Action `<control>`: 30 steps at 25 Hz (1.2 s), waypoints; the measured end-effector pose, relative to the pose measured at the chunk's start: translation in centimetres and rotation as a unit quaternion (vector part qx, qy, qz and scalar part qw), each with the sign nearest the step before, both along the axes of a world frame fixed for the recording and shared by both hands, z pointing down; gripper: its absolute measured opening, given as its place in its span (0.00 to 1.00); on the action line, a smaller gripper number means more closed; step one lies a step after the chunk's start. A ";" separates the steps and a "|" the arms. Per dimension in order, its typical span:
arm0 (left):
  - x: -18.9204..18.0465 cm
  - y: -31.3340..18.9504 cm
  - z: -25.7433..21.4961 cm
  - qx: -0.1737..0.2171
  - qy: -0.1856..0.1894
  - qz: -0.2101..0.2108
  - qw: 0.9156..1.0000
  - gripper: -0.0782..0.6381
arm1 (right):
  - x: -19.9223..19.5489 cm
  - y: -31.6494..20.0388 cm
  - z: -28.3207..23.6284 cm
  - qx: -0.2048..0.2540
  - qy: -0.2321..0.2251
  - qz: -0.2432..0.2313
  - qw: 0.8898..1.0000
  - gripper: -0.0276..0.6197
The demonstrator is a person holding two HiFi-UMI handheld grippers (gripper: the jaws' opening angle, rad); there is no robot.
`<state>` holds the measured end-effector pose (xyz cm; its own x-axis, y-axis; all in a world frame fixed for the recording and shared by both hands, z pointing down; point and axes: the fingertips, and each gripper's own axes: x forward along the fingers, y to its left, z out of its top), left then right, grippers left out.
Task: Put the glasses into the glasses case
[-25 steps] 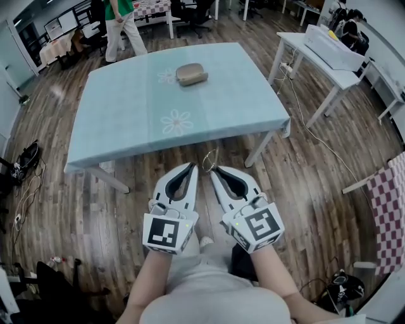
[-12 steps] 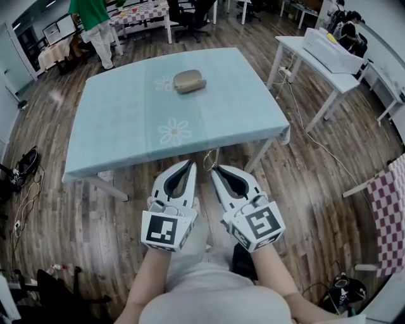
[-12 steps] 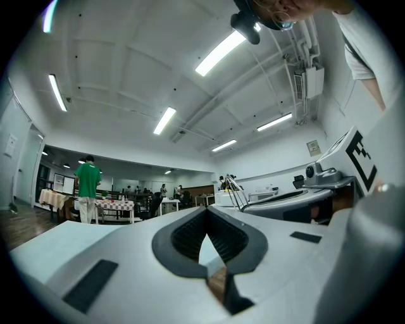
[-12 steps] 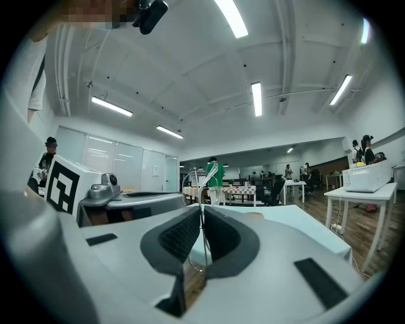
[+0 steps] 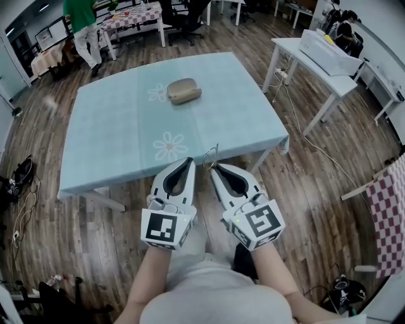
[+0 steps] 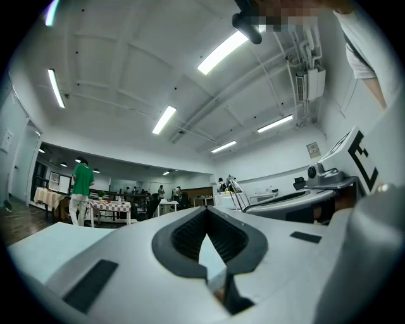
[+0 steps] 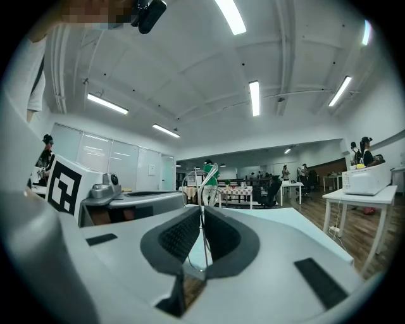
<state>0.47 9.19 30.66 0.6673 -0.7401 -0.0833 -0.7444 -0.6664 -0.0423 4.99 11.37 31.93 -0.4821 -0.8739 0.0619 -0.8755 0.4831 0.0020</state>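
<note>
A brown glasses case (image 5: pixel 183 90) lies closed on the far middle of the table with the light blue cloth (image 5: pixel 120 120). Both grippers are held level, side by side, at the table's near edge. My right gripper (image 5: pixel 214 168) is shut on thin wire-framed glasses (image 5: pixel 209 157), which stick up and forward from its tips. In the right gripper view the glasses' frame (image 7: pixel 204 183) runs up between the closed pads. My left gripper (image 5: pixel 189 162) is shut, with its tips (image 6: pixel 205 210) touching and nothing between them. The case is well ahead of both grippers.
A white table (image 5: pixel 310 63) bearing a white machine (image 5: pixel 329 50) stands to the right, with a cable trailing over the wooden floor. A person in a green top (image 5: pixel 79 22) stands at the back left by a checked table (image 5: pixel 130 14). A checked cloth (image 5: pixel 387 209) is at the right edge.
Both grippers have moved forward together, so their tips now reach the table's near edge. The person in green has walked to the left.
</note>
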 end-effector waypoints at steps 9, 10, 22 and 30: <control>0.3 -7.0 0.1 0.000 0.003 -0.002 1.000 0.12 | 0.5 -6.8 0.2 -0.005 0.006 0.002 1.000 0.08; 0.2 -7.8 0.1 -0.003 0.005 -0.003 1.000 0.12 | 0.3 -7.5 0.2 -0.006 0.008 0.000 1.000 0.08; -0.7 -17.2 0.9 -0.031 0.014 0.001 0.999 0.12 | 0.0 -17.3 1.0 -0.030 0.022 0.001 0.999 0.08; -0.8 -23.8 2.1 -0.053 0.018 0.012 0.998 0.12 | -0.9 -23.6 1.7 -0.045 0.035 -0.006 0.998 0.08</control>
<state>-0.33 -14.63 32.75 0.6823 -0.7305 -0.0304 -0.7285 -0.6828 0.0558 4.11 -12.25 33.65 -0.4843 -0.8574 0.1740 -0.8689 0.4946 0.0190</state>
